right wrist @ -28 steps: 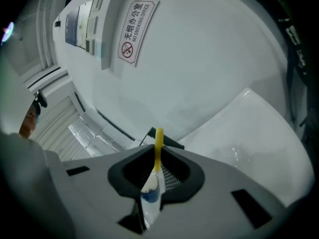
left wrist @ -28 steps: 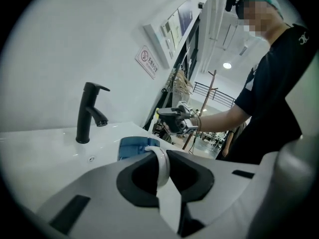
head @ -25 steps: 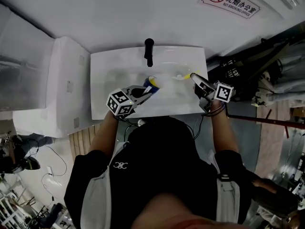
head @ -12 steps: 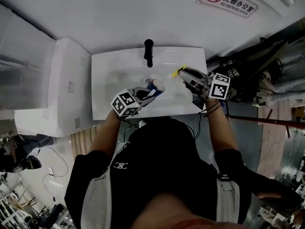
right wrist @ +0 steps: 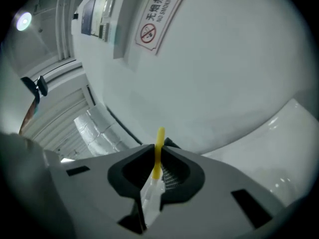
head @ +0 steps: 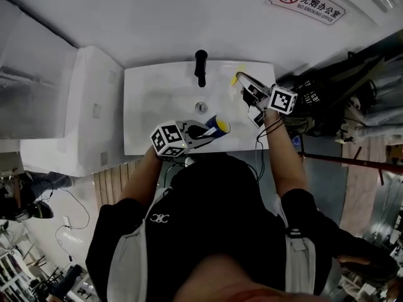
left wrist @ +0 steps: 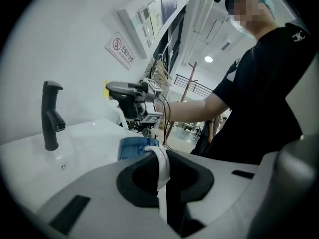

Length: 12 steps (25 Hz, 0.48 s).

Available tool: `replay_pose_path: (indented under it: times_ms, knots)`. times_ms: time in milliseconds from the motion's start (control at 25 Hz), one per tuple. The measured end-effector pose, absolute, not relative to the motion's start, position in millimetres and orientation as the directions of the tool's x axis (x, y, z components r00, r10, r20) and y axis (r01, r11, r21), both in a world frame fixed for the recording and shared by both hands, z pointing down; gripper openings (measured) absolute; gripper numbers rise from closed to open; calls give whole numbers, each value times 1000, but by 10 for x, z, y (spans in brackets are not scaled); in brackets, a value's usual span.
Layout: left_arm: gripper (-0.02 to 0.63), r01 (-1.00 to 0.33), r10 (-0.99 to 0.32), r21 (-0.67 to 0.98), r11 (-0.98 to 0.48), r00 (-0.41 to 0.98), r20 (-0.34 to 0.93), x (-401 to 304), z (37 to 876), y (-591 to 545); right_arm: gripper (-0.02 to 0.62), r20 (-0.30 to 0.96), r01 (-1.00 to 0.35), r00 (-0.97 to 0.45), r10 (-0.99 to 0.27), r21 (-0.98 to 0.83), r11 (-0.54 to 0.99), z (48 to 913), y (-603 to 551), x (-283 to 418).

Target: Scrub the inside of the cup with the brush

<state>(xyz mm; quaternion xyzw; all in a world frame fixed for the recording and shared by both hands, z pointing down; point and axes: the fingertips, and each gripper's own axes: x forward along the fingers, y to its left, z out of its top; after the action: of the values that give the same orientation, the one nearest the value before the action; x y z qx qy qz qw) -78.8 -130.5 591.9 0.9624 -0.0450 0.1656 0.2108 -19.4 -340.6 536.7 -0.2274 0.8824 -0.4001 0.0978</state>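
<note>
My left gripper [head: 203,131] is shut on the white handle [left wrist: 162,166] of a blue cup [head: 218,126] with a yellow inside, held over the front of the white sink [head: 148,99]. In the left gripper view the blue cup [left wrist: 132,148] sticks out just past the jaws. My right gripper [head: 245,83] is up at the sink's back right corner, shut on the brush [right wrist: 158,152], a thin yellow stem with a white part lower down. The brush's yellow tip [head: 240,77] points toward the faucet, well apart from the cup.
A black faucet [head: 200,68] stands at the back middle of the sink, with the drain [head: 201,107] below it. A no-smoking sign [head: 308,4] hangs on the wall. A white unit [head: 69,112] adjoins the sink's left. Dark clutter [head: 340,87] stands to the right.
The brush was at the cup's mouth half a second ago; the right gripper has since pulled it back and to the right. The left gripper has carried the cup toward the sink's front.
</note>
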Motion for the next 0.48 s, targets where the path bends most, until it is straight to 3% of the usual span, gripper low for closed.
replay_pose_path:
  times_ms: [240, 480]
  knots:
    - [52, -209, -90, 418, -884, 953, 288, -942, 5851, -1449, 48, 106, -398, -795, -598, -835, 381, 5872, -3452, 310]
    - [52, -286, -175, 409, -867, 942, 288, -1130, 5903, -1637, 46, 78, -361, -788, -611, -863, 355, 5924, -3163, 553]
